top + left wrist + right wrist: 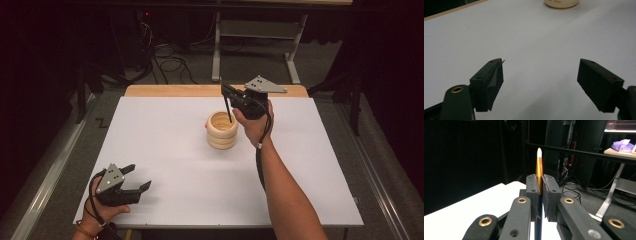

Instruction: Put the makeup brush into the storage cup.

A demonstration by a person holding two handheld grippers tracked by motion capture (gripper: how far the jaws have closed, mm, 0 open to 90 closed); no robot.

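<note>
From above we see the right gripper [226, 96] holding a thin brush [228, 111] over the wooden cup [222, 129] mid-table; the left gripper [136, 180] rests near-left, jaws spread. Its own view confirms that gap. The right gripper view shows pads [533, 192] pinching the brush [539, 167] upright.

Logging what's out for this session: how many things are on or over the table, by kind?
Cup: 1
Brush: 1, clamped in the right tongs
Tongs: 2, the left tongs open
Total: 4
</note>
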